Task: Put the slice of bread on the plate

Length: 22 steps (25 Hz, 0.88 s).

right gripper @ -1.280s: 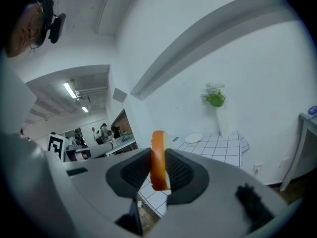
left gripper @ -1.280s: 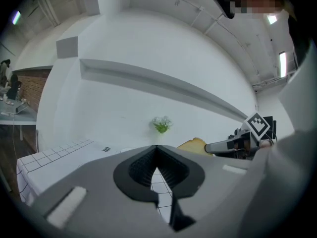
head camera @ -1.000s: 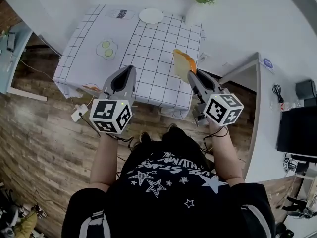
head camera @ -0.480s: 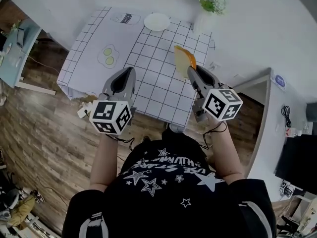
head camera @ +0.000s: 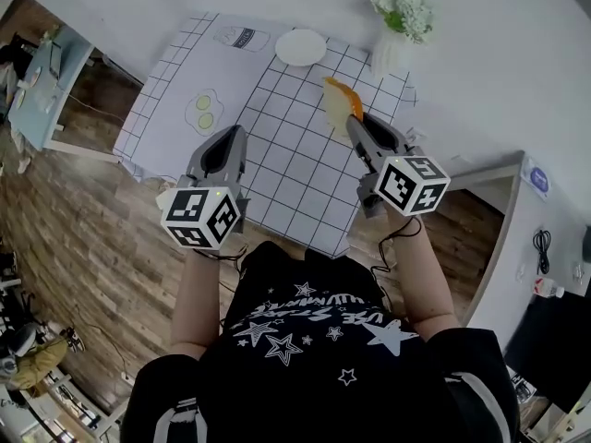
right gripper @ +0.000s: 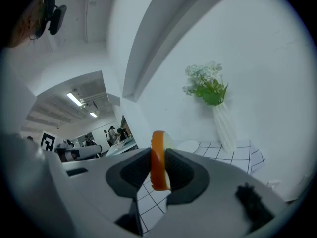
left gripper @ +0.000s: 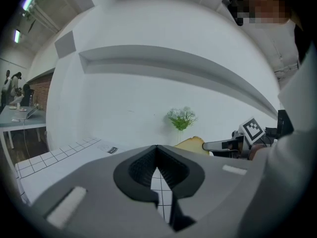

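Note:
The slice of bread (head camera: pixel 337 105), pale with an orange crust, stands on edge above the checked tablecloth (head camera: pixel 286 155), and my right gripper (head camera: pixel 355 124) is shut on it. In the right gripper view the bread (right gripper: pixel 159 160) is pinched between both pads, with the white plate (right gripper: pixel 188 146) beyond it. That empty plate (head camera: pixel 301 47) sits at the far edge of the table, ahead and left of the bread. My left gripper (head camera: pixel 228 149) hovers over the table's near left part, its jaws shut with nothing between them (left gripper: pixel 157 148). From the left gripper view, the bread (left gripper: pixel 190 144) is off to the right.
A white vase with green flowers (head camera: pixel 395 28) stands at the far right corner, right of the plate. Printed pictures of eggs (head camera: pixel 203 112) and a label (head camera: pixel 242 37) lie flat on the cloth. A white wall runs behind the table; wooden floor lies to the left.
Both grippers have moved forward over the table. The right one has carried the bread nearer to the plate. Neither grip has changed.

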Motion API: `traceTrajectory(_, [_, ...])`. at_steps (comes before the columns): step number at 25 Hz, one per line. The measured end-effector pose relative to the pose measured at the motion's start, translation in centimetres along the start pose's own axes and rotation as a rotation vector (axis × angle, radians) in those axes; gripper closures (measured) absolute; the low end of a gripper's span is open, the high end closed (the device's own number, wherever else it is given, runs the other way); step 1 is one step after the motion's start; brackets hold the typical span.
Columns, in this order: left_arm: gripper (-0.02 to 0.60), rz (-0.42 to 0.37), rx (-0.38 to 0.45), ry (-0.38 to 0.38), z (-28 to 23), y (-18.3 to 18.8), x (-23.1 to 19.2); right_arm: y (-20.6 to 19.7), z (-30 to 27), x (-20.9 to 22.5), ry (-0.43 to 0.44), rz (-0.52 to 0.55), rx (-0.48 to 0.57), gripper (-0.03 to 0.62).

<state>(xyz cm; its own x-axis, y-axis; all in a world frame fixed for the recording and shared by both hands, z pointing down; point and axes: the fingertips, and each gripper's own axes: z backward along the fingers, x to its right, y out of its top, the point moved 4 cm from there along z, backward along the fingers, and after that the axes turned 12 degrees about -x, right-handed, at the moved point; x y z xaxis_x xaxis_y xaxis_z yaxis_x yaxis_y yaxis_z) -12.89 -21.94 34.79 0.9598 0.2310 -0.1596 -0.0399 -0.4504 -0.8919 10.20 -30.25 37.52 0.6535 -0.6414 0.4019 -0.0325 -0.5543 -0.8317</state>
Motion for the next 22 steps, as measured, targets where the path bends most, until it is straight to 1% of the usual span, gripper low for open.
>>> traceTrajectory(2, [0.574, 0.011, -0.004, 0.014, -0.4, 0.0, -0.6, 0.3, -0.8, 0.3, -0.007, 0.030, -0.015, 0.499])
traceTrajectory(4, [0.574, 0.012, -0.008, 0.018, -0.9, 0.2, -1.2, 0.4, -1.5, 0.6, -0.015, 0.034, -0.025, 0.499])
traceTrajectory(7, [0.574, -0.016, -0.009, 0.006, -2.0, 0.8, -2.5, 0.6, -2.8, 0.9, -0.040, 0.028, -0.032, 0.499])
traceTrajectory(10, [0.574, -0.024, -0.006, -0.030, -3.3, 1.5, -4.2, 1.2, -4.3, 0.6, -0.093, 0.050, -0.033, 0.499])
traceTrajectory(14, [0.574, -0.038, -0.007, -0.078, -5.2, 2.8, -7.2, 2.3, -6.9, 0.3, -0.184, 0.099, -0.035, 0.499])
traceTrajectory(19, [0.574, -0.065, -0.017, -0.127, -7.8, 4.2, -10.9, 3.9, -11.2, 0.4, -0.249, 0.117, -0.035, 0.499])
traceTrajectory(22, [0.574, -0.075, -0.021, -0.158, -9.5, 4.9, -12.8, 4.9, -13.5, 0.7, -0.311, 0.165, -0.052, 0.499])
